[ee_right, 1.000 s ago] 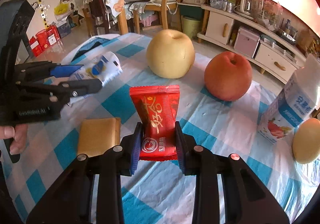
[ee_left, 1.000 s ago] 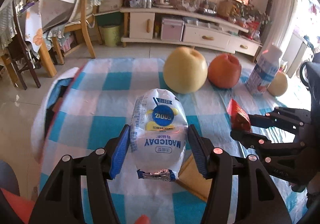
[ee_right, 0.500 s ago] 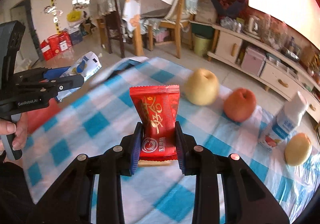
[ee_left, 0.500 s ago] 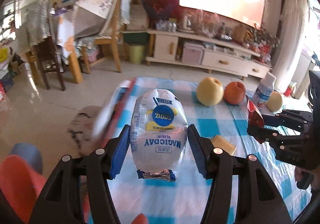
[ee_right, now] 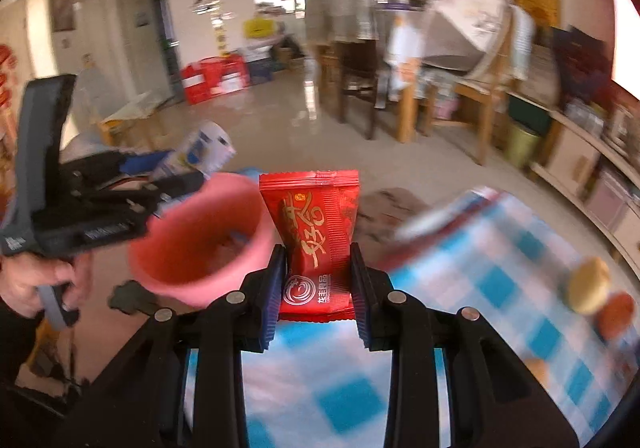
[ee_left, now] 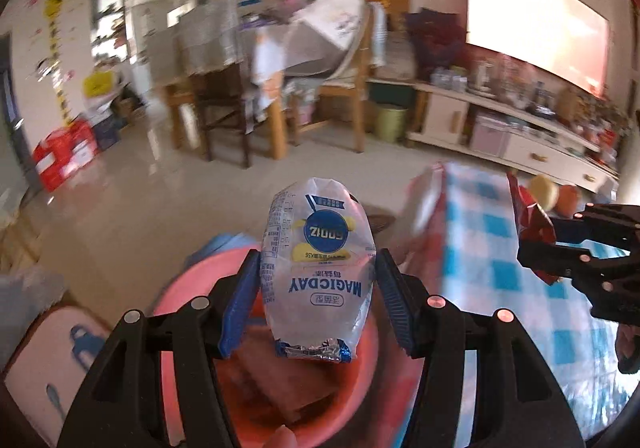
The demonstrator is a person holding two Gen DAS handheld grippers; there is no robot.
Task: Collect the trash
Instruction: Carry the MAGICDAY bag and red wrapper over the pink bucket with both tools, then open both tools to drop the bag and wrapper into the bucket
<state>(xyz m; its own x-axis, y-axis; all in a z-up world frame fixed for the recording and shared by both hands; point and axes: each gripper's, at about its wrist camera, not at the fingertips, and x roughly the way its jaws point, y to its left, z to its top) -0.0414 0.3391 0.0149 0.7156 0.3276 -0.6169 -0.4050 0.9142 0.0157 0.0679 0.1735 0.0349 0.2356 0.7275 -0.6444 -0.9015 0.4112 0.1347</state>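
My left gripper (ee_left: 318,294) is shut on a clear white snack bag (ee_left: 318,268) with blue print, held upright above a pink bin (ee_left: 352,400) on the floor. In the right wrist view that left gripper (ee_right: 160,176) hangs over the pink bin (ee_right: 200,236) with its white bag (ee_right: 206,148). My right gripper (ee_right: 318,288) is shut on a red snack wrapper (ee_right: 316,232), over the checked table's left end and to the right of the bin. The left wrist view shows the right gripper (ee_left: 560,244) and red wrapper (ee_left: 532,218) at the right edge.
The blue-and-white checked table (ee_right: 500,260) lies to the right with a pear (ee_right: 588,284) and an apple (ee_right: 614,314) on it. Brown scraps lie inside the bin. Wooden chairs (ee_left: 328,108), a TV cabinet (ee_left: 500,132) and a green basket (ee_left: 390,122) stand across the tiled floor.
Both grippers have swung left off the table with their wrappers still held. The pink bin has come into view under the left gripper; the fruit has slid to the far right.
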